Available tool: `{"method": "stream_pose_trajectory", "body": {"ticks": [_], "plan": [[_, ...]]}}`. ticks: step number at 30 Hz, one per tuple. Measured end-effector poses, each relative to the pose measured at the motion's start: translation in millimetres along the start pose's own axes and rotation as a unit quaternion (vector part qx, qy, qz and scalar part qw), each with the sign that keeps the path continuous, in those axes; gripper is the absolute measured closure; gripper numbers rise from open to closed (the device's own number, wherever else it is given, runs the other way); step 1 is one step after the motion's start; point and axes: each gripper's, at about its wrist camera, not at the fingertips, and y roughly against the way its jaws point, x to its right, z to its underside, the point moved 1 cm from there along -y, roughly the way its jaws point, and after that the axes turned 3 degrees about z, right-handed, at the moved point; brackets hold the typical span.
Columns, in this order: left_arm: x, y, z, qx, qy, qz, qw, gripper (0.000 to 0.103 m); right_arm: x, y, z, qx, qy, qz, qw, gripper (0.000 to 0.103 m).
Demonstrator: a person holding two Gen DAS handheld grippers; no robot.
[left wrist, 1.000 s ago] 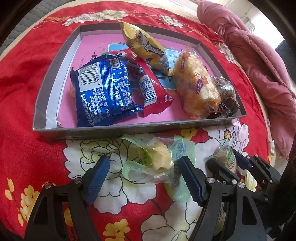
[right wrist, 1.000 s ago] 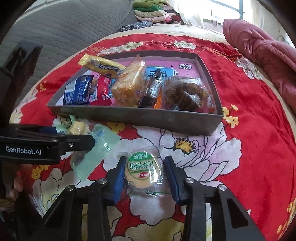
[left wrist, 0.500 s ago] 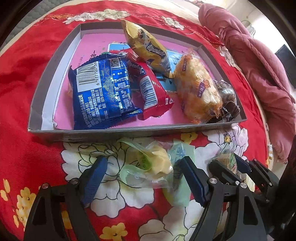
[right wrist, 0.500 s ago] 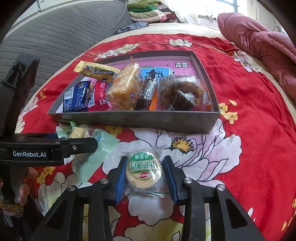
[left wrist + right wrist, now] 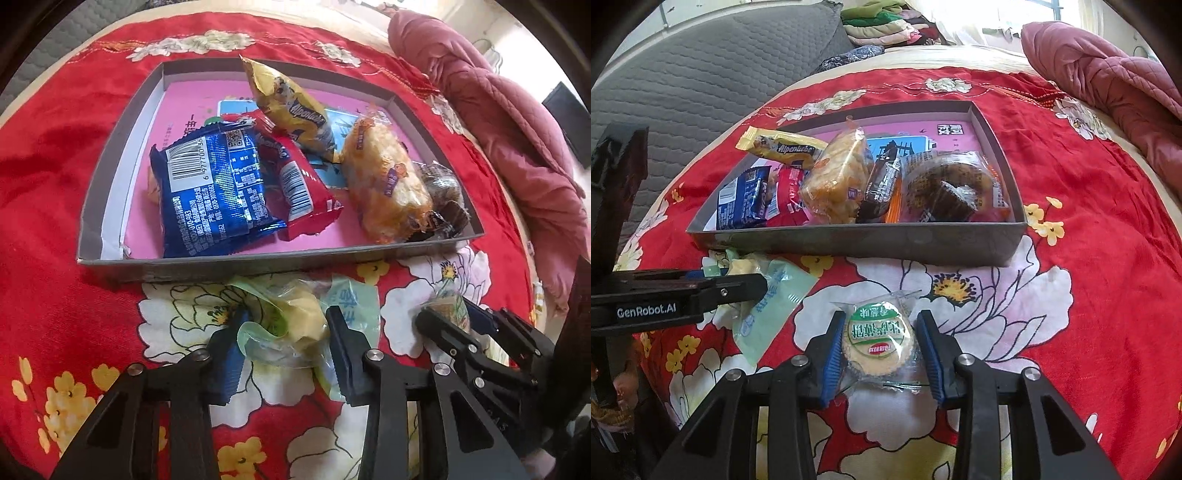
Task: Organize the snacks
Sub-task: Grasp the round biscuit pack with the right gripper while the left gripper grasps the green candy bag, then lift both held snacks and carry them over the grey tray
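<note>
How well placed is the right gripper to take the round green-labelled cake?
Probably yes: the right gripper already straddles the round green-labelled cake, pads against its wrapper, nothing between. The left gripper, closing, works its own green packet alongside.

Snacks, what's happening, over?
Left claw closing around green pastry bag. Right claw clamped on round cake. Box ahead, path clear.

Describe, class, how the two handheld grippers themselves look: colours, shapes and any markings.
The left gripper and the right gripper match: black angular plastic linkages with triangular cut-outs and round silver pivot bolts. Each finger carries a ribbed blue pad. In the right wrist view, white lettering reading GenRobot.AI runs along the left gripper's side.
</note>
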Motion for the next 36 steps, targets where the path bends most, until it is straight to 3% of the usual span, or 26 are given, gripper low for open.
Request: {"method": "stream_pose_trajectory", "body": {"ticks": [13,22,36], "plan": [[3,16,1,0.012,-0.003,0.001,0.9999,0.061,5,10,-4,0.021,-0.015,-0.007,1.0,0.065],[4,39,-6,0.04,-0.001,-0.004,0.9992,0.061,5,33,-11,0.074,-0.014,-0.011,0.997,0.065],[4,64,-21,0.079,0.009,-0.008,0.9968,0.061,13,49,-17,0.104,-0.034,-0.012,0.994,0.065]]}}
